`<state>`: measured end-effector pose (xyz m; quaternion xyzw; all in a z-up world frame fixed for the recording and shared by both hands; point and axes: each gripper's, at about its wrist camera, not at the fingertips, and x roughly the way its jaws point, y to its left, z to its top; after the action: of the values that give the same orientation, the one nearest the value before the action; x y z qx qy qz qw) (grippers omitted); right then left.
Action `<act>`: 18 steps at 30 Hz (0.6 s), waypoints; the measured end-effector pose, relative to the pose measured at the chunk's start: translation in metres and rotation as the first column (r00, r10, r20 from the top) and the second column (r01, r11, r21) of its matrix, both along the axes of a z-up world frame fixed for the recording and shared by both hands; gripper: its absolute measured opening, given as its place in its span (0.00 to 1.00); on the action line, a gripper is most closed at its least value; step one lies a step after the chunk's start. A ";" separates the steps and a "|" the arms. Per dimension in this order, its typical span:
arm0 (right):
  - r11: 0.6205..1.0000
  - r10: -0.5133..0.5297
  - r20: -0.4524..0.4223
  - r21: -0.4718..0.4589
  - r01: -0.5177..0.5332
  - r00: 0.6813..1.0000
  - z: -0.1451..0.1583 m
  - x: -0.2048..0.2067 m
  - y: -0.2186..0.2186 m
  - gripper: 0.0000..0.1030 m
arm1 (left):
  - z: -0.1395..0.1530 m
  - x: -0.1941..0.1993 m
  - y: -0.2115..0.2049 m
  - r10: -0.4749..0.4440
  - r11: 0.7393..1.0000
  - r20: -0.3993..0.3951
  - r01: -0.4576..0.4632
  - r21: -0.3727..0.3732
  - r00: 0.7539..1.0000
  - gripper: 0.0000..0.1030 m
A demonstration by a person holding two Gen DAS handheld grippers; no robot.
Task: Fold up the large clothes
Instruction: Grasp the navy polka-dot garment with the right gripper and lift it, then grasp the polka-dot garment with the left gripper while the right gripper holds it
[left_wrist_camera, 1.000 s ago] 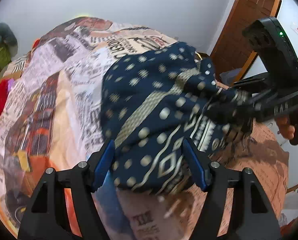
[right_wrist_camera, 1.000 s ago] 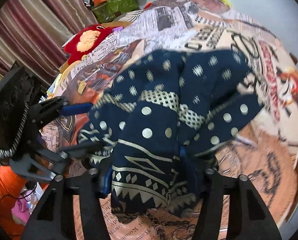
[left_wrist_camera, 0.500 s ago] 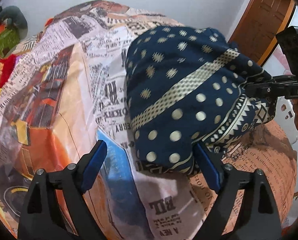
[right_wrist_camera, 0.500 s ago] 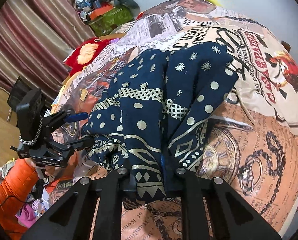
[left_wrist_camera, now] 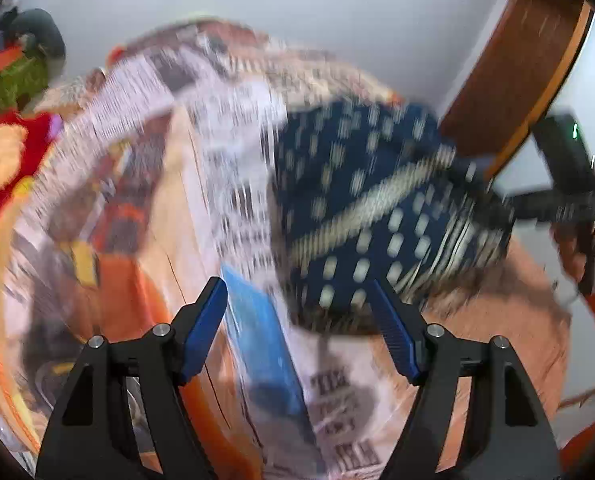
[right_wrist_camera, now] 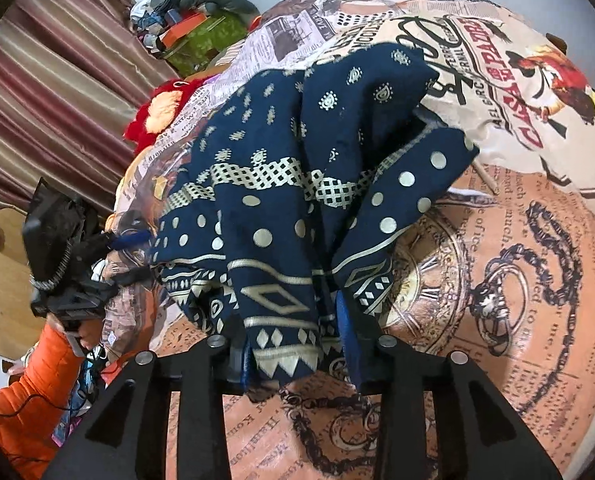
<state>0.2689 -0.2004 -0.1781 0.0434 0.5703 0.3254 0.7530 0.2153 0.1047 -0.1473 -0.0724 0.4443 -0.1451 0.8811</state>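
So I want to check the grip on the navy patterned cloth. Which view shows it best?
The right wrist view: it is sharp, and the right gripper is shut on the navy patterned cloth. The left wrist view is motion-blurred; there the cloth lies beyond the open left gripper.

printed bedsheet (right_wrist_camera: 517, 240), red plush (left_wrist_camera: 5, 160), striped curtain (right_wrist_camera: 57, 80)

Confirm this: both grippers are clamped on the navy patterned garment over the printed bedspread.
Not quite. Only the right gripper is clamped on the navy patterned garment. The left wrist view shows the left gripper with jaws spread wide and holding nothing. The garment does lie over the printed bedspread.
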 end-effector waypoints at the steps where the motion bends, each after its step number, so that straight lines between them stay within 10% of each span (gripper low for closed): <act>1: 1.000 0.008 0.013 -0.005 -0.008 1.000 0.005 -0.001 0.001 0.32 | 0.008 0.003 0.001 0.015 1.000 0.019 -0.015 0.003 1.000 0.72; 11: 0.999 0.021 0.148 0.035 -0.027 0.989 0.074 0.018 0.014 0.38 | -0.002 0.074 -0.035 0.012 0.999 -0.031 -0.010 0.035 0.999 0.72; 18: 0.999 -0.045 0.129 -0.012 0.047 0.991 0.056 0.088 0.046 0.39 | -0.021 0.083 -0.049 -0.015 1.000 -0.055 0.014 -0.003 0.998 0.75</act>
<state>0.3568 -0.1540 -0.1221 0.0298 0.5217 0.3059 0.7958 0.2981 0.0558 -0.1679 -0.0742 0.4686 -0.1500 0.8674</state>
